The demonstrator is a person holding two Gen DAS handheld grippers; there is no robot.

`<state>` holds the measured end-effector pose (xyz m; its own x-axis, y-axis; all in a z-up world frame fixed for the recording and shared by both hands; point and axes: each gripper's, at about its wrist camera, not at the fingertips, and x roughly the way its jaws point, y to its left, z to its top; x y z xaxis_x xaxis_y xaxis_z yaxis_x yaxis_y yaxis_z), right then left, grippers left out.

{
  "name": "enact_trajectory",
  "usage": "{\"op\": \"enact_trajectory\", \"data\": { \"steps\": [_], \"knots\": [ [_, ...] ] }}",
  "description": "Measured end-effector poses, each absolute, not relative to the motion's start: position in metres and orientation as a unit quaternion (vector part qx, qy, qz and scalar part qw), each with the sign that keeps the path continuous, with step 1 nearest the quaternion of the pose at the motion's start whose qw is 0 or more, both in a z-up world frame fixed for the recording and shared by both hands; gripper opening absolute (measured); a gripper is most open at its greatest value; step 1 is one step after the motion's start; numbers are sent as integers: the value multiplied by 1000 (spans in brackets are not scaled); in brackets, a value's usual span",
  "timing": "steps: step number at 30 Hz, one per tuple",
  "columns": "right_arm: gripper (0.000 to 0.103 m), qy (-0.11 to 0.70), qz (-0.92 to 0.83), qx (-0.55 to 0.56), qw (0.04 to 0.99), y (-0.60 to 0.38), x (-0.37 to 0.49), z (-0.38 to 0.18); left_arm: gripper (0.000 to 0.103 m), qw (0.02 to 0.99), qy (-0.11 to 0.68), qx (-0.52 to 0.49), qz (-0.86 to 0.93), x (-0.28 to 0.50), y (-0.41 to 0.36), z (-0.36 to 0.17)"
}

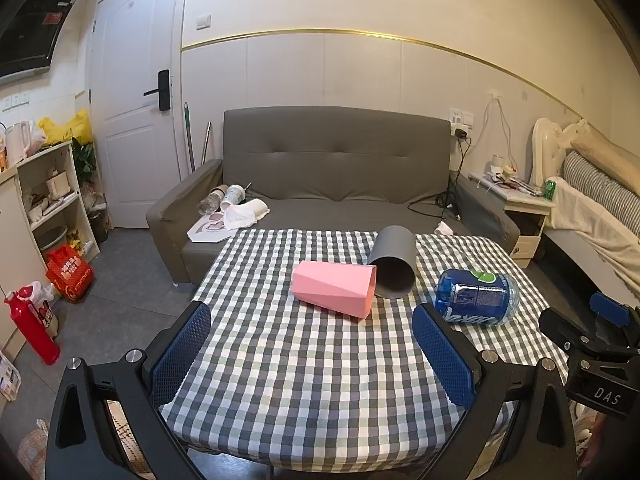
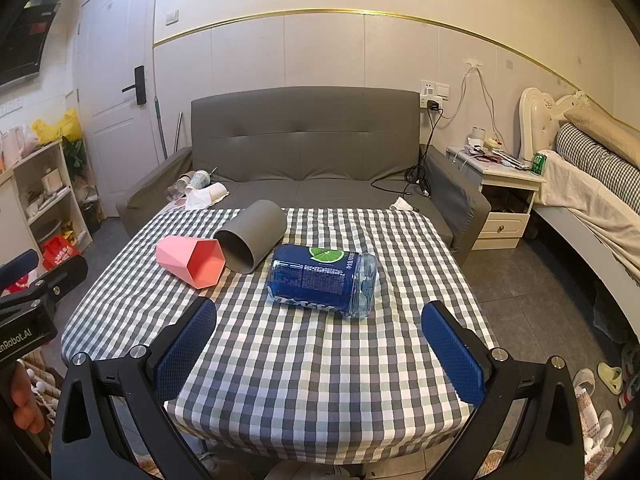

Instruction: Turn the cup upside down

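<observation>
A pink faceted cup lies on its side on the checkered table, mouth to the right; it also shows in the right wrist view. A grey cup lies on its side just behind it, mouth toward me, also in the right wrist view. A clear cup with a blue label lies on its side to the right, also in the right wrist view. My left gripper is open and empty, short of the pink cup. My right gripper is open and empty, short of the blue-labelled cup.
A grey sofa stands behind the table with cups and tissue on its left seat. A nightstand and bed are at the right. A shelf and a red bottle are at the left.
</observation>
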<state>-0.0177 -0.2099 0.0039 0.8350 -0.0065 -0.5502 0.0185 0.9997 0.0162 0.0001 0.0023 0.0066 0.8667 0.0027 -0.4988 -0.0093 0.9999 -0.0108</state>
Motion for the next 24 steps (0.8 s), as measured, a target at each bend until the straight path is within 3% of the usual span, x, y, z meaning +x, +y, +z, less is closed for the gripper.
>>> {"op": "enact_trajectory", "data": {
  "steps": [24],
  "knots": [
    [103,289,-6,11,957,-209,-17,3,103,967,256,-6,4,-2,2,5]
  ]
}}
